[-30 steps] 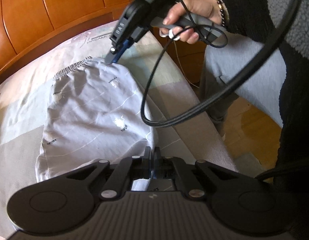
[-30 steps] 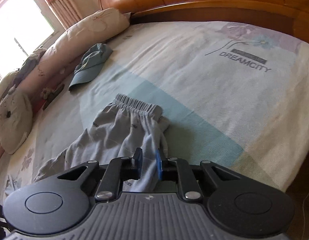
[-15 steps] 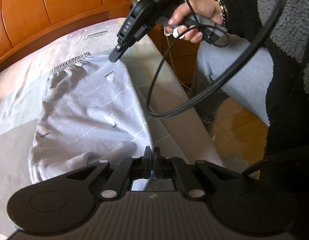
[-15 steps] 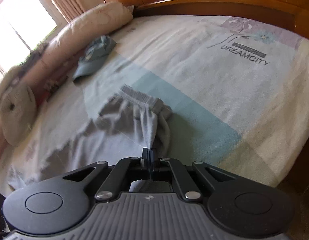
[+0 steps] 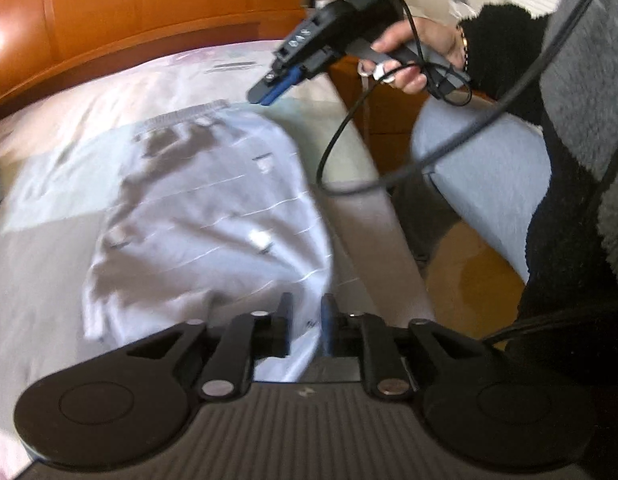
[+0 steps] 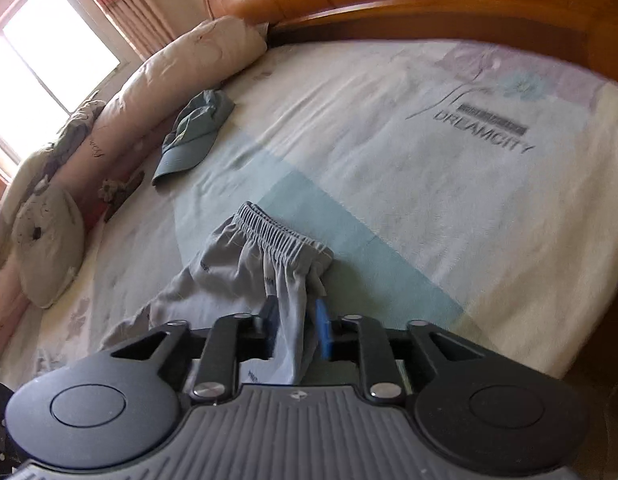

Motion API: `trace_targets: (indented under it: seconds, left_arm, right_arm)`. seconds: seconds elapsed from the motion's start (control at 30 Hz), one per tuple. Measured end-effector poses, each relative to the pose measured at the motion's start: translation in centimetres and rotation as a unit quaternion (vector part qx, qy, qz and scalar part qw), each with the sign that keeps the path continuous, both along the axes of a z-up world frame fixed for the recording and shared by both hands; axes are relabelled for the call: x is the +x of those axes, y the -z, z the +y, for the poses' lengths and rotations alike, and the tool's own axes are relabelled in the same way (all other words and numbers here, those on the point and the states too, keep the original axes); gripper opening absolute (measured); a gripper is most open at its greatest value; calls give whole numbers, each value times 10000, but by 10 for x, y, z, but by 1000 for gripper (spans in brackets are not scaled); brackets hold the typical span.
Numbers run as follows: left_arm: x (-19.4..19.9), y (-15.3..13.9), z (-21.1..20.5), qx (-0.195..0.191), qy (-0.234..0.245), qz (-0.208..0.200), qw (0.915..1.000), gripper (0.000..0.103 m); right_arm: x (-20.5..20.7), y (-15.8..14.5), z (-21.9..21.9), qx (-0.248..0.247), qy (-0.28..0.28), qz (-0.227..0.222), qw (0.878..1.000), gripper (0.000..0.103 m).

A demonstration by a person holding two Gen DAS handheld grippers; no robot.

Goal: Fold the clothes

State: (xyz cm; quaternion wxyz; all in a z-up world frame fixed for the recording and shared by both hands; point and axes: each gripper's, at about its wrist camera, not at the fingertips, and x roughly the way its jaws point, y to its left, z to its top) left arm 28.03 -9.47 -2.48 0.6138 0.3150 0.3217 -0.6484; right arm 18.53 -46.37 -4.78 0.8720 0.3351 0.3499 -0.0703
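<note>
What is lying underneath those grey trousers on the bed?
The grey trousers lie on a patchwork bedsheet of cream, pale grey and teal panels; a teal panel shows beside the waistband. Whatever the sheet looks like directly beneath the fabric is covered.

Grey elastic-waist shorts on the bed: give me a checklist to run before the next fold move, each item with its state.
1. Pale grey cotton shorts with a gathered waistband lie on the bed sheet: ok.
2. Left claw let go: jaws are opening, cloth lies between them, pads not pressing: ok.
3. Right claw let go: jaws are opening, a fold of cloth hangs between them; fully free: cannot tell.
4. Shorts flat, no bunching: waistband corner is rumpled near the right claw: not ok.
5. Teal peaked cap apart from the shorts: ok.
6. Black cable clear of the shorts: cannot tell.
</note>
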Motion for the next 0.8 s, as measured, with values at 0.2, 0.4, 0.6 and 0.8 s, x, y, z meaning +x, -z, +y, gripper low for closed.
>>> trace_targets:
  seconds: [0.2,0.4,0.6,0.8]
  left_arm:
    - [10,-14,26,-101,-750,52,9971,20]
    - [14,-14,30,-166,-1114,81,9936,24]
    - [23,-10,24,-264,-1287,161,9912,27]
    - [27,-12,22,-459,-1235,204,9911,28]
  right_arm:
    - [34,34,-25,622,-538,-33,9966,46]
    - [63,49,-35,1043,-988,-507,9883,49]
    - [66,55,-36,1079,-805,-682,9886,42]
    - [59,46,-24,663,-314,-567,9957,20]
